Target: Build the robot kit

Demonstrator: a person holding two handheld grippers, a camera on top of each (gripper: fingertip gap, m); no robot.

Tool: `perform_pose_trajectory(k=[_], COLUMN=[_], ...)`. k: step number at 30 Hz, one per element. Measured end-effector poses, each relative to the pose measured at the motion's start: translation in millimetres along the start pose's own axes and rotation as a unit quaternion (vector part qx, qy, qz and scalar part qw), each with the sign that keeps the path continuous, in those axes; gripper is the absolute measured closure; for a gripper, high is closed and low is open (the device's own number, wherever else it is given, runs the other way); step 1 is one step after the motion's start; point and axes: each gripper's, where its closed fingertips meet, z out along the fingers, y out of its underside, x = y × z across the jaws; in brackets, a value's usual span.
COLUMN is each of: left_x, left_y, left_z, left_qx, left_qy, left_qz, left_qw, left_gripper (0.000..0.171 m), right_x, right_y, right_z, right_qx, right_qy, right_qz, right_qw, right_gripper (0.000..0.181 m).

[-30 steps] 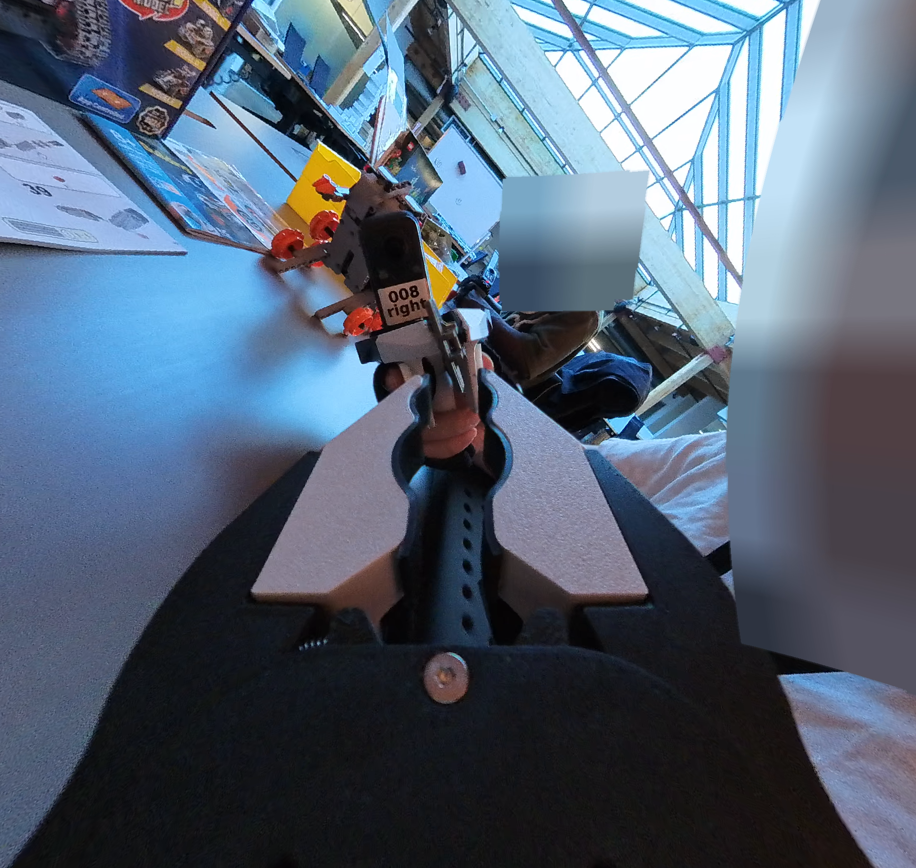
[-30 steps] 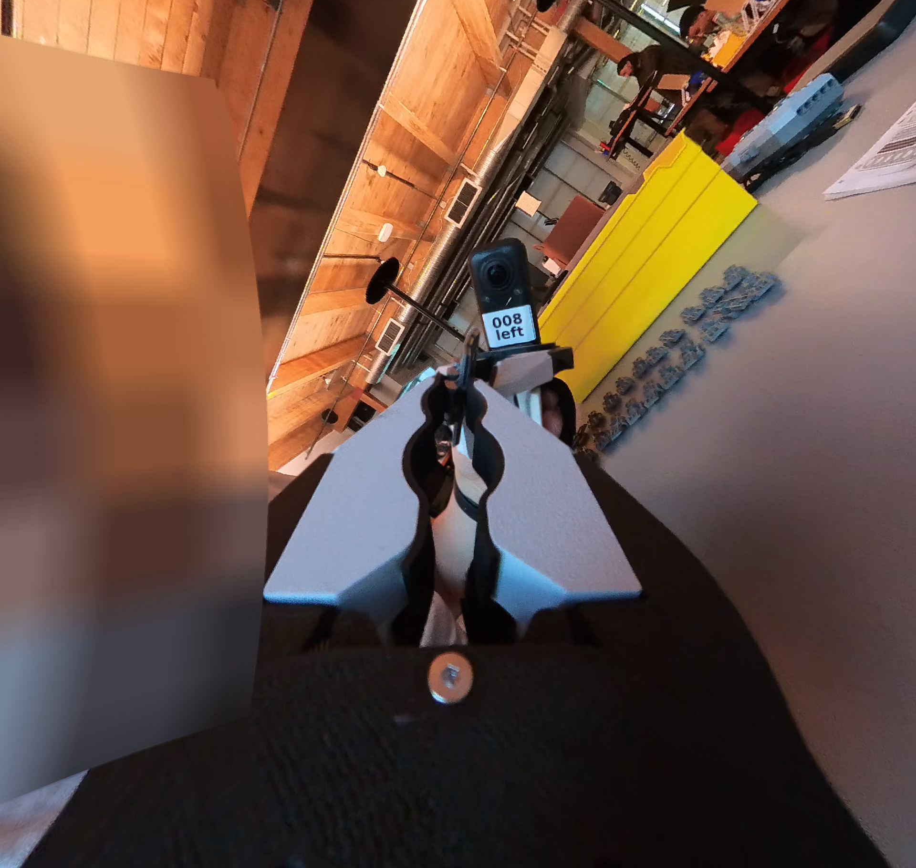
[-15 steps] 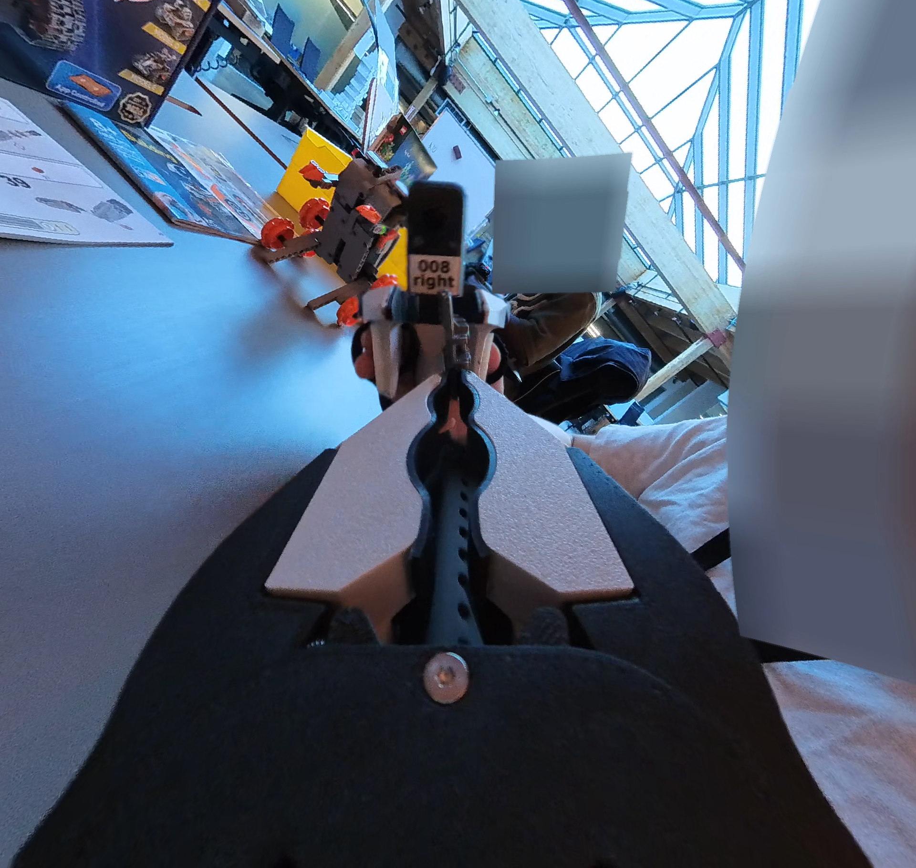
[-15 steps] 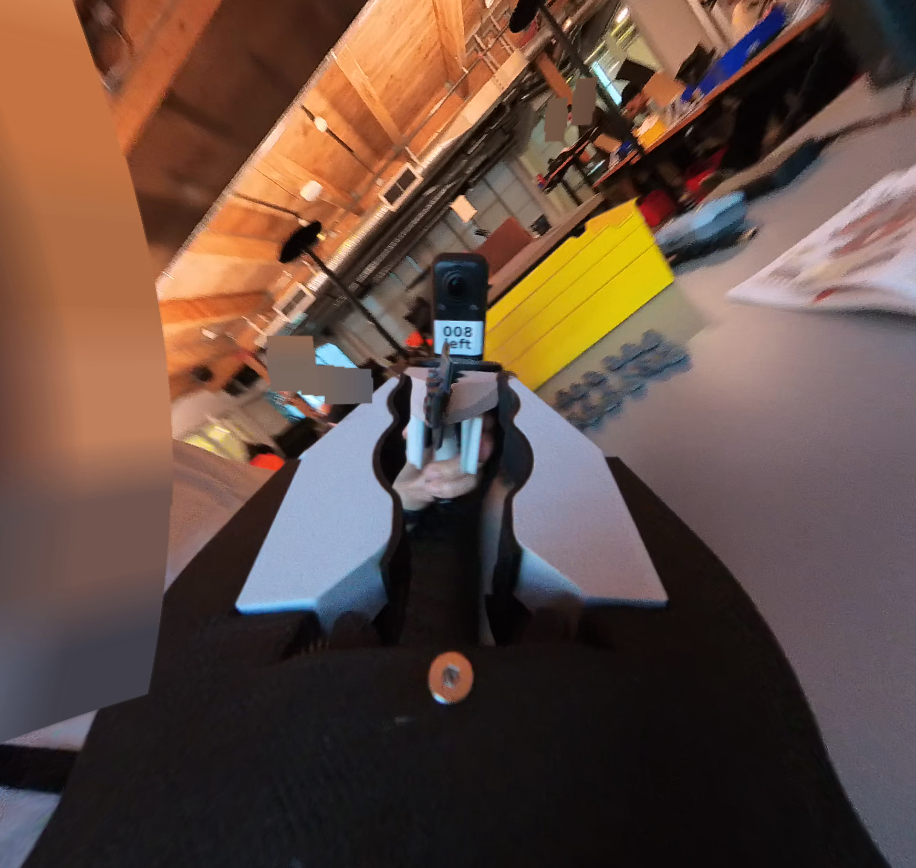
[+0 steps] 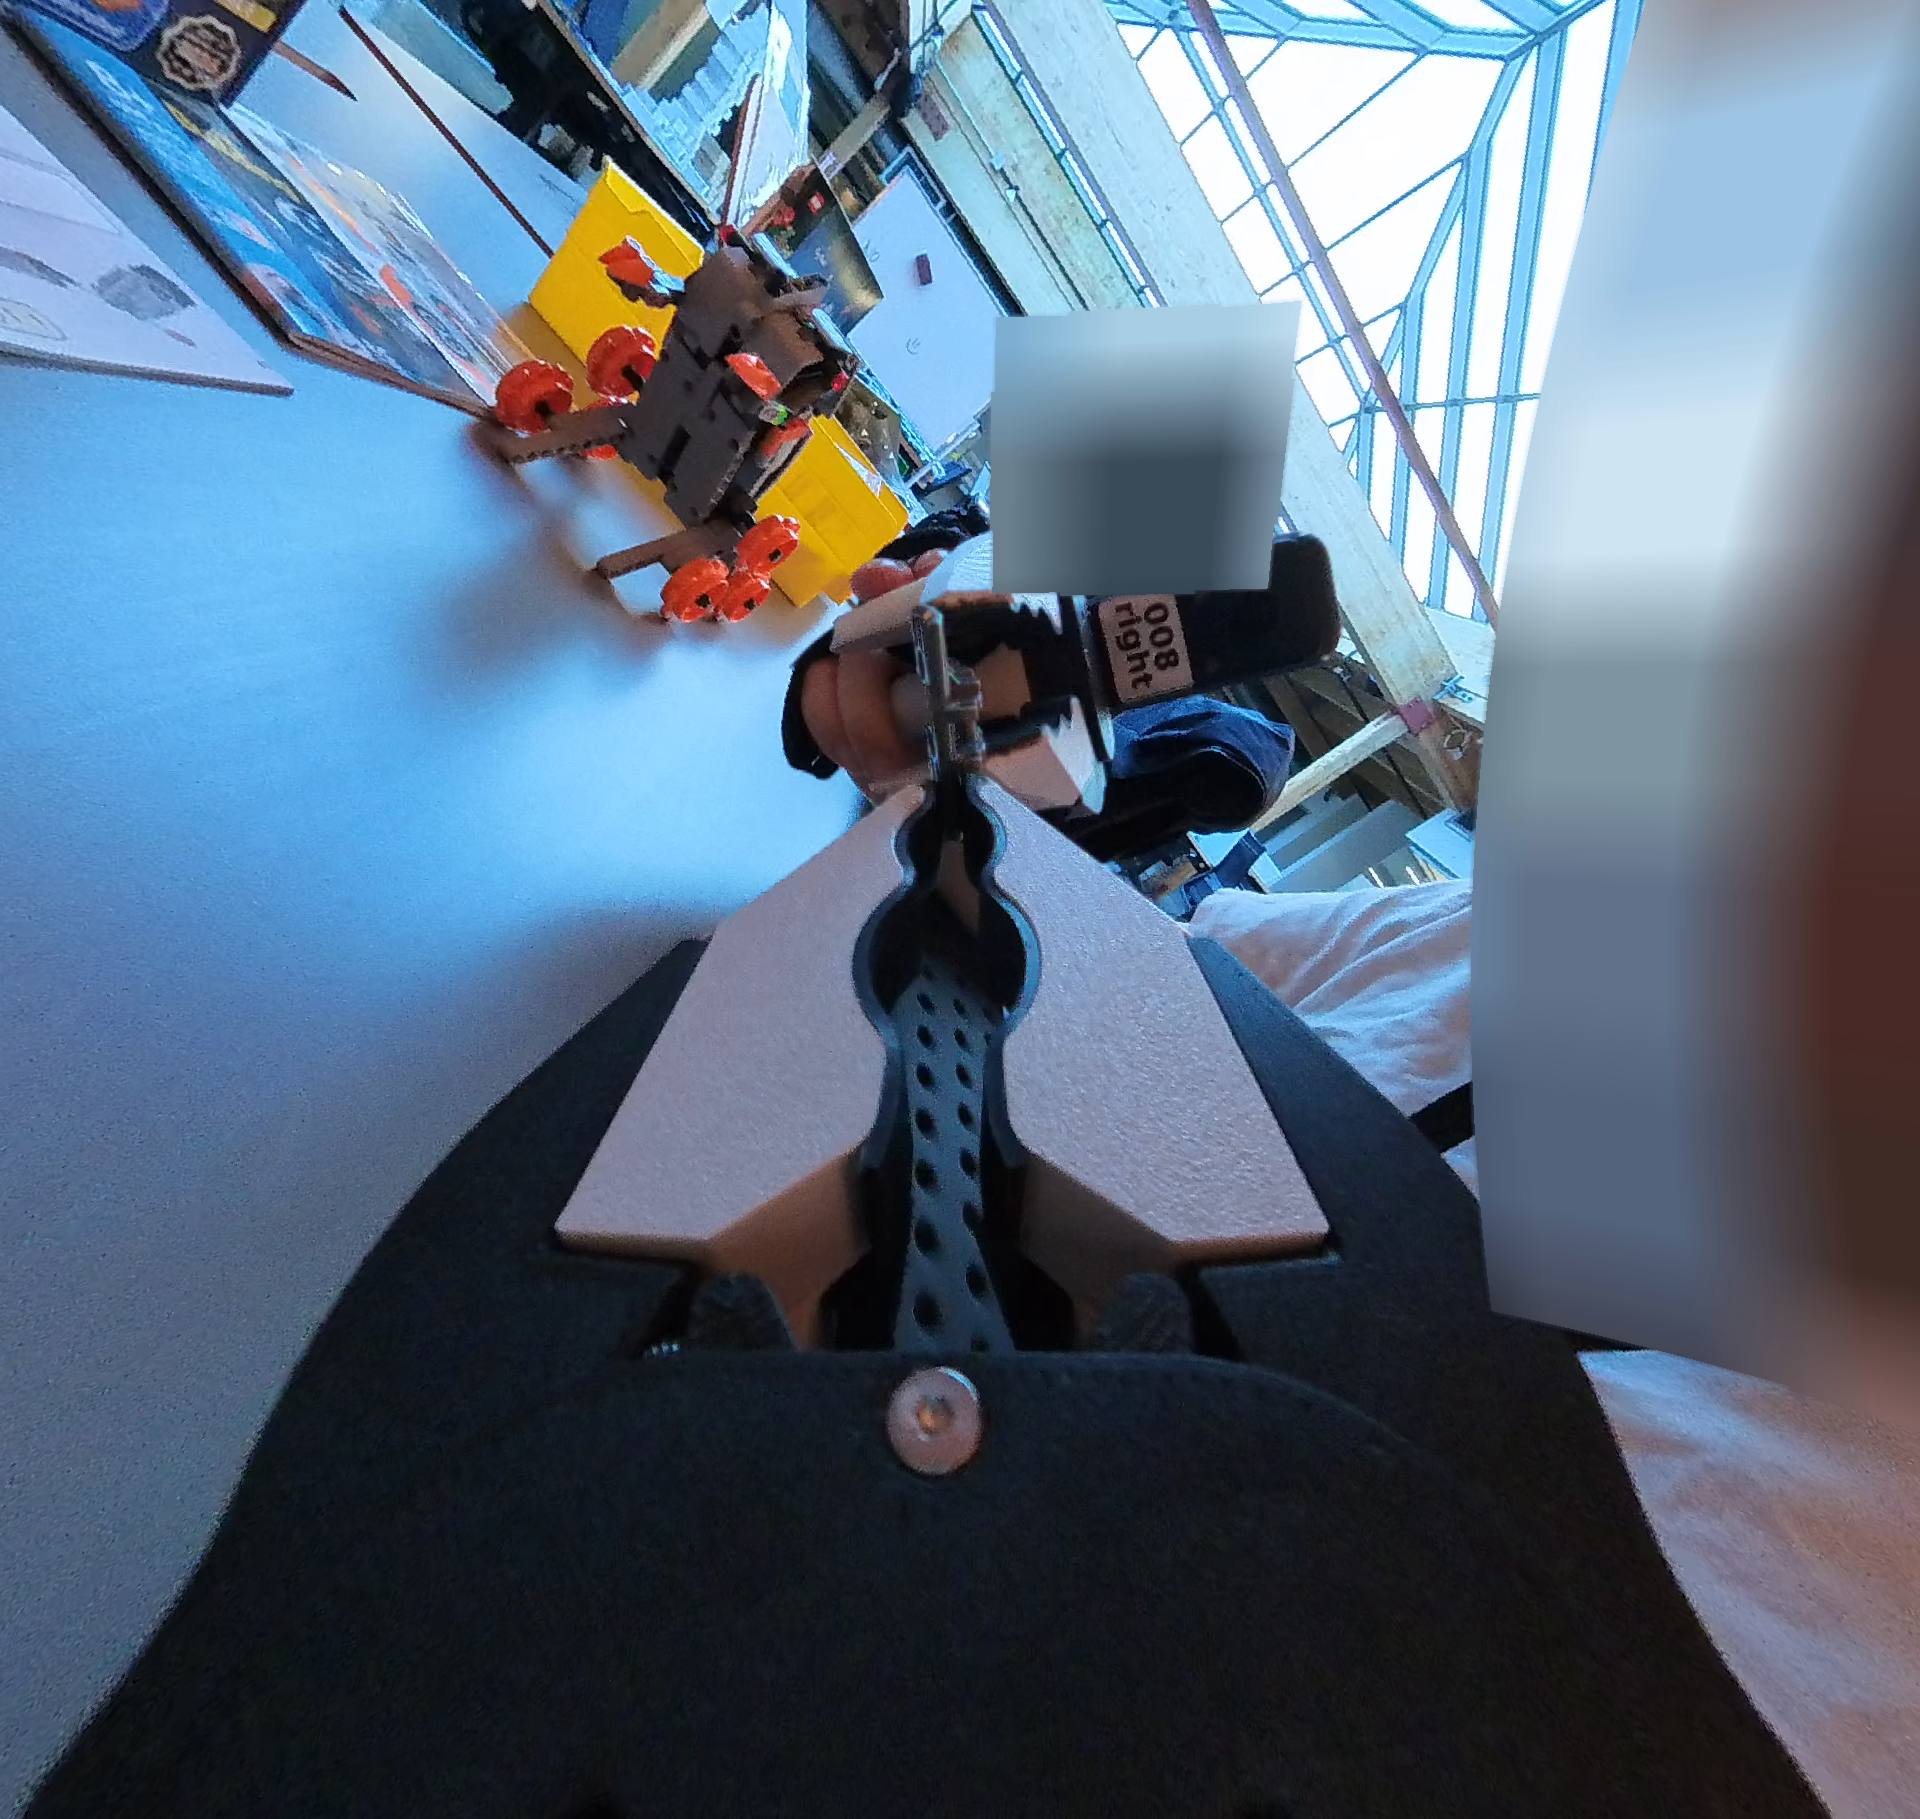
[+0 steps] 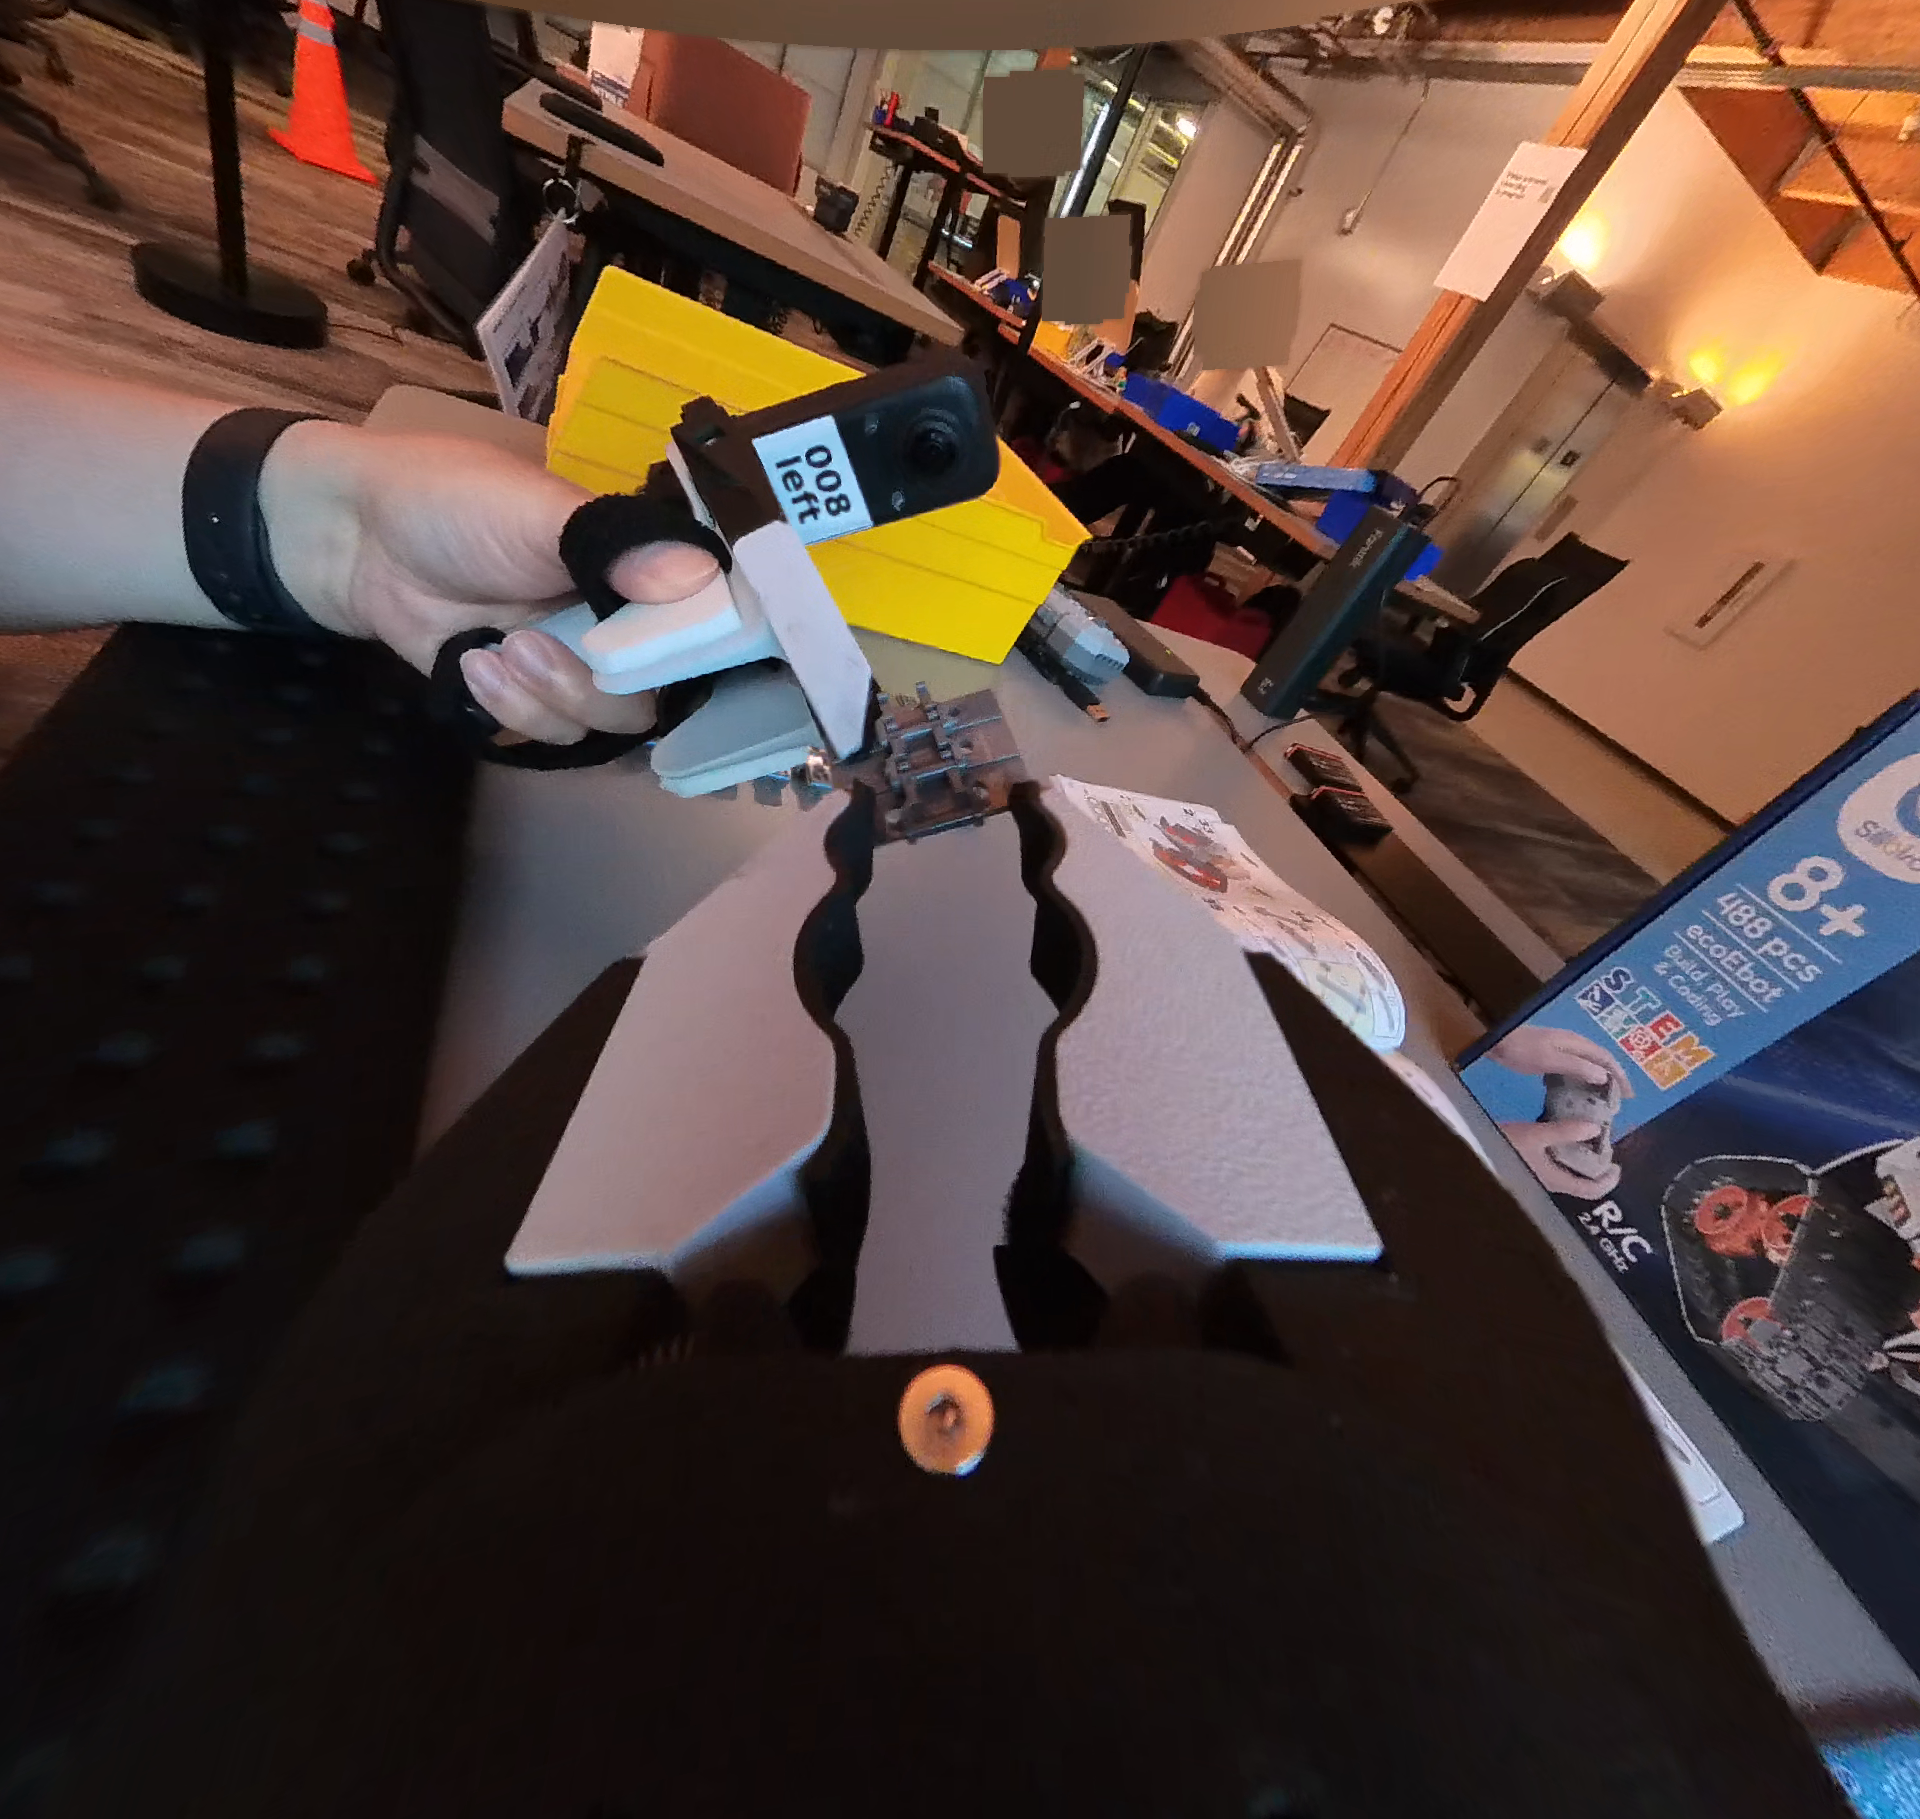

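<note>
Left tongs (image 5: 951, 803): nearly closed, their tips pinching the edge of a small grey brick assembly (image 5: 948, 704), seen edge-on in the left wrist view.
Right tongs (image 6: 940, 803): parted wider, the flat width of the grey brick assembly (image 6: 935, 767) sitting between their tips; the right wrist view shows it face-on, with studs and ribs, and the tips touch its two sides.
Where the piece is: held in the air above the grey table (image 5: 260, 730), between the two tools, each gripping it from its own side.
Left hand (image 6: 436, 543): only the right wrist view shows it, bare with a black wristband, wrapped round the left tool's handle.
Right hand (image 5: 862, 720): only the left wrist view shows it, fingers curled behind the right tool.
Left wrist view alone: a dark brick vehicle with orange wheels (image 5: 707, 419) standing on the table, well apart from the tongs, just in front of a yellow bin (image 5: 831, 512).
Right wrist view alone: an instruction booklet (image 6: 1236, 886) lying flat beyond the tongs, and a blue toy box (image 6: 1714, 1146) at the right edge.
</note>
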Motion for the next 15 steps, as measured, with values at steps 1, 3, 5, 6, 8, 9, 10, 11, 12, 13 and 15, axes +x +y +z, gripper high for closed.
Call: perform_pose_trajectory(k=[1,3,5,6,8,9,10,11,12,13,15], left_x=[0.3,0.0,-2.0,-2.6,-3.9,-4.2,-4.4,-5.2,-6.1,-6.6,-9.1], left_y=[1.3,2.5,3.8,4.0,4.6,5.1,5.8,7.2,9.8,12.1,15.2], left_z=[0.4,0.9,0.7,0.6,-0.1,-0.6,-1.0,-1.2,-1.0,-0.6,-0.8], left_qx=[-0.004,-0.007,-0.011,-0.011,-0.014,-0.016,-0.018,-0.023,-0.030,-0.037,-0.044], left_qy=[0.002,0.005,0.003,0.003,-0.001,-0.003,-0.005,-0.008,-0.010,-0.013,-0.020], left_qz=[-0.003,-0.010,-0.017,-0.019,-0.020,-0.020,-0.020,-0.020,-0.021,-0.021,-0.023], left_qw=[1.000,1.000,1.000,1.000,1.000,1.000,1.000,1.000,0.999,0.999,0.999], left_gripper=[0.171,0.171,0.171,0.171,0.171,0.171,0.171,0.171,0.171,0.171,0.171], right_x=[0.2,-3.4,-4.4,-4.5,-5.2,-5.8,-6.6,-8.1,-8.7,-9.1,-13.1], right_y=[-0.6,-0.1,2.9,3.6,4.7,4.8,4.7,4.6,5.4,7.4,10.8], right_z=[-1.1,-1.8,-1.5,-1.3,-1.1,-1.1,-1.1,-1.0,-0.5,0.1,1.0], right_qx=[0.002,0.000,-0.010,-0.011,-0.013,-0.013,-0.013,-0.013,-0.015,-0.021,-0.030], right_qy=[-0.001,-0.014,-0.018,-0.019,-0.021,-0.023,-0.025,-0.028,-0.027,-0.026,-0.036], right_qz=[-0.001,-0.003,-0.006,-0.006,-0.004,-0.005,-0.007,-0.011,-0.015,-0.020,-0.027], right_qw=[1.000,1.000,1.000,1.000,1.000,1.000,1.000,0.999,0.999,0.999,0.999], right_gripper=[0.161,0.168,0.168,0.168,0.168,0.168,0.166,0.165,0.165,0.165,0.166])
